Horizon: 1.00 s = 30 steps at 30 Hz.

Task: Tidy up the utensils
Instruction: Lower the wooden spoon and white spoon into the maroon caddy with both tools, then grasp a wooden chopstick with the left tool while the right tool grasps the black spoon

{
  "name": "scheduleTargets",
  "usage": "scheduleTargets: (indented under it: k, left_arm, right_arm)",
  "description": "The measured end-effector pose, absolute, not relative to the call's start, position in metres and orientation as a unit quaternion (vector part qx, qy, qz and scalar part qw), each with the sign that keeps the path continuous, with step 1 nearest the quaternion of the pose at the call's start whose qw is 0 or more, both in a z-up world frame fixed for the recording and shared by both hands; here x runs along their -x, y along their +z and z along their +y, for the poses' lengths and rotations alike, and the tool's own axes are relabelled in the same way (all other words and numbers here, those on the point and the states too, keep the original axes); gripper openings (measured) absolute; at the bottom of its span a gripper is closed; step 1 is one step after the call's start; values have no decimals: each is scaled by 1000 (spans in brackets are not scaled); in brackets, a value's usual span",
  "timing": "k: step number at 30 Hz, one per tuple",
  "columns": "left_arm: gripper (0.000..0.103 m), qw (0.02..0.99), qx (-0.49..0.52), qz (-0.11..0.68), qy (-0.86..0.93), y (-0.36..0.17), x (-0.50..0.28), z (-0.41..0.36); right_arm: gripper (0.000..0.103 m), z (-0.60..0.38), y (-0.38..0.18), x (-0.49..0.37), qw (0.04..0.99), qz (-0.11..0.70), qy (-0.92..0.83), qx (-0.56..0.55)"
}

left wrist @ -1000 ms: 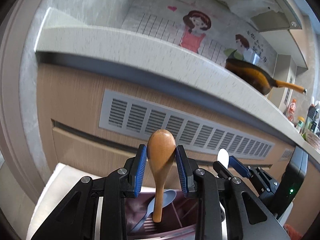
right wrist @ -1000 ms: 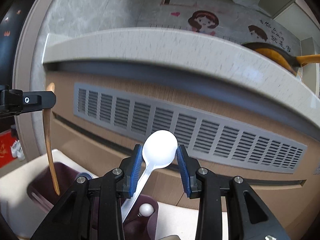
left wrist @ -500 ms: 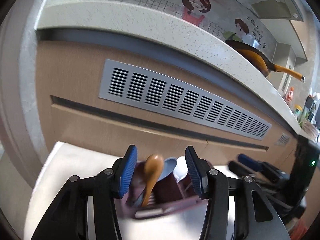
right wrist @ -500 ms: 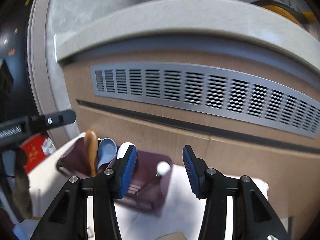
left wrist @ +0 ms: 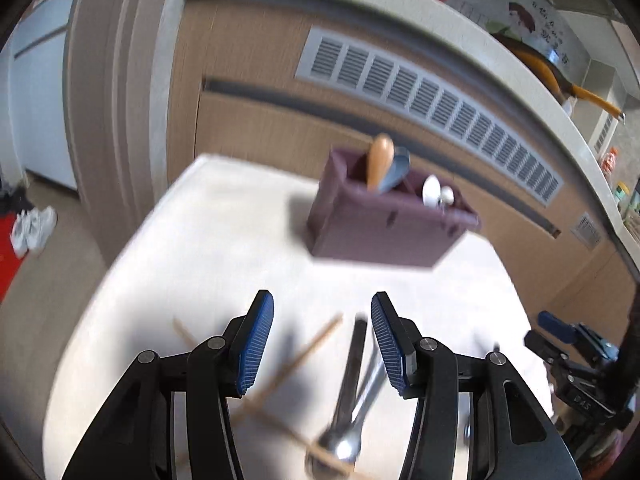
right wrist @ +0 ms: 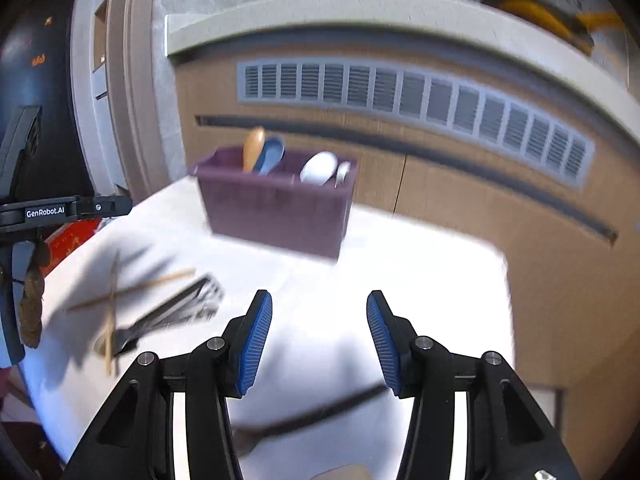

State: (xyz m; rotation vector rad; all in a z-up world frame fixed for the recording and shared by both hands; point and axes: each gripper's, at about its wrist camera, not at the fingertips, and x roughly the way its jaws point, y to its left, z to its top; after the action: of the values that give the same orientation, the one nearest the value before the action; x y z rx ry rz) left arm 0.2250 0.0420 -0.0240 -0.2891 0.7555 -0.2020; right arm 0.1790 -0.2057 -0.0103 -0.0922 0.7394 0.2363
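A purple utensil holder [left wrist: 384, 224] stands on the white table [left wrist: 224, 240]; it also shows in the right wrist view [right wrist: 280, 208]. In it stand a wooden spoon [left wrist: 380, 160], a blue spoon [left wrist: 396, 172] and a white spoon [left wrist: 432, 192]. My left gripper [left wrist: 322, 344] is open and empty above crossed wooden chopsticks [left wrist: 304, 348] and metal spoons [left wrist: 356, 384]. My right gripper [right wrist: 318, 340] is open and empty above the table, near a dark utensil [right wrist: 320, 412]. Chopsticks [right wrist: 132, 288] and dark utensils [right wrist: 172, 312] lie to its left.
A wooden cabinet front with a grey vent grille [left wrist: 432, 96] rises behind the table under a white counter [right wrist: 360, 12]. An orange pan [left wrist: 560, 76] sits on the counter. The table's left edge drops to the floor, where shoes [left wrist: 32, 228] lie.
Both grippers let go of their spoons into the holder, opened, and pulled back and down toward the near table. The wooden and white spoons now stand in the holder.
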Motion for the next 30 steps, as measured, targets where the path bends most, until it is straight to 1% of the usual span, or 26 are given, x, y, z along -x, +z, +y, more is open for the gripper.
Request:
scheduleTargets:
  k: [5,11,16,22,30]
  left_arm:
    - [52,909,113,389,-97,-39,-204,43]
    - [52,898,125,415,-75,-54,-198,64]
    - [52,890,144,429,-63,-62,-201,75]
    - [52,886,151,434,-65,-65,-202,77]
    - [52,876,158,450,-67,-73,-210,76]
  right_arm:
    - [47,-217,-37,-169,911,400,102,8]
    - [47,-223,-61,-169,883,456,106,-29]
    - [47,-226,-78,-181,870,483,87,-56]
    - [52,-198,-78,-210,867,486,105,-25]
    - [52,-140,-79,-224,859,483,168,32]
